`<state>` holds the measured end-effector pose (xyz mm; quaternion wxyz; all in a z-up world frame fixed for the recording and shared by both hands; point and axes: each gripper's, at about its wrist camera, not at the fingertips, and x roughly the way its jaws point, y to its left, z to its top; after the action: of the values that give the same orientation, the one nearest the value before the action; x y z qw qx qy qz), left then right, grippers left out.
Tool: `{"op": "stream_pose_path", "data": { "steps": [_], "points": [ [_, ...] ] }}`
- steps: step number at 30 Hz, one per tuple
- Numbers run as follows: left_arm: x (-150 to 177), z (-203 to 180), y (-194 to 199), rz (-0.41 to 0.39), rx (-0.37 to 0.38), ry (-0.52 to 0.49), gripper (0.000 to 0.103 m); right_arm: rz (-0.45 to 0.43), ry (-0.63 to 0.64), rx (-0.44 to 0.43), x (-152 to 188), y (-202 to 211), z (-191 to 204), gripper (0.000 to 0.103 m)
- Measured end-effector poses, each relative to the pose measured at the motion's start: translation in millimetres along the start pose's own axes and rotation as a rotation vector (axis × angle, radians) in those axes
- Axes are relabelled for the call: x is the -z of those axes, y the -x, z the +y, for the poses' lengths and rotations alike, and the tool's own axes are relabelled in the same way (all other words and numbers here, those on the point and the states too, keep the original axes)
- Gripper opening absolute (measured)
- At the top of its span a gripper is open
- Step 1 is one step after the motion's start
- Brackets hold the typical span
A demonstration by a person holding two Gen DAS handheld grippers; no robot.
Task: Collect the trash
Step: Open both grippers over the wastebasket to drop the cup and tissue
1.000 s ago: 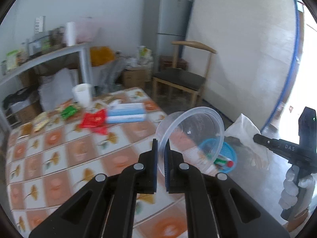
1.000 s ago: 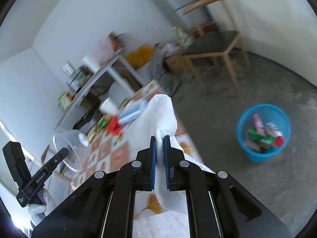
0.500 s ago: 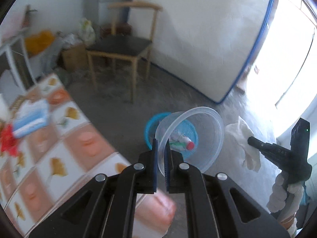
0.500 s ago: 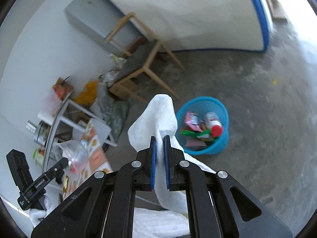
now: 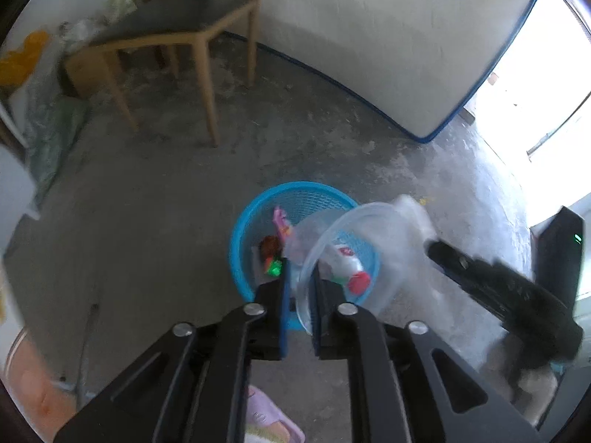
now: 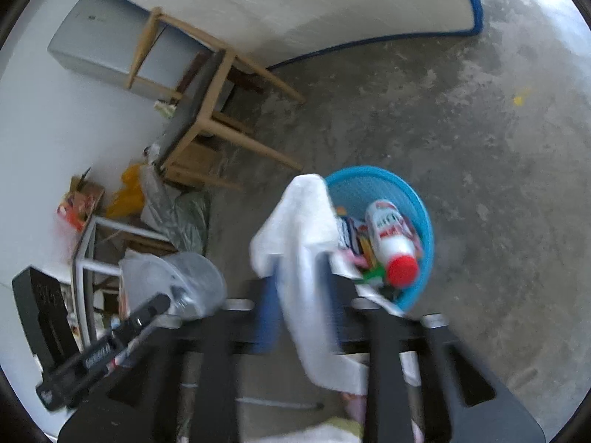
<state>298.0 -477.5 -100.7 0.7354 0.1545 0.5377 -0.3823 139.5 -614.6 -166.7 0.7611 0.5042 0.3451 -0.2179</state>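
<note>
Both grippers hang over the blue basket (image 5: 242, 243) on the concrete floor (image 5: 147, 221). The left gripper (image 5: 298, 291) is opening, the clear plastic bowl (image 5: 354, 254) rim between its jaws. The right gripper (image 6: 301, 295) is opening wide, the white cloth (image 6: 303, 229) loose between them. A wooden chair (image 5: 177, 33) stands well apart, nothing blocking the basket.

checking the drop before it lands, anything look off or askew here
Nothing is spilled or damaged. The clear plastic bowl hangs tilted on its side over the blue mesh bin, and the white crumpled tissue hangs partly outside the rim, so it could miss.
</note>
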Motion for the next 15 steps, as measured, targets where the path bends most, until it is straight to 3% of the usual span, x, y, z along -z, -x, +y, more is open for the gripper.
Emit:
{"op": "stream_pose_path", "data": {
  "steps": [2, 6, 15],
  "points": [
    [-6.9, 2.0, -13.5, 0.004, 0.026, 0.021, 0.022, -0.008, -0.015, 0.011, -9.1, -15.2, -6.4, 0.055],
    [-8.8, 9.2, -11.7, -0.024, 0.071, 0.05, 0.026, 0.021, -0.052, 0.021, -6.7, -26.7, -19.6, 0.055],
    [7.4, 33.3, 57.3, -0.142, 0.115, 0.063, 0.027, -0.004, 0.012, 0.054, 10.6, -2.2, -19.3, 0.055]
  ]
}}
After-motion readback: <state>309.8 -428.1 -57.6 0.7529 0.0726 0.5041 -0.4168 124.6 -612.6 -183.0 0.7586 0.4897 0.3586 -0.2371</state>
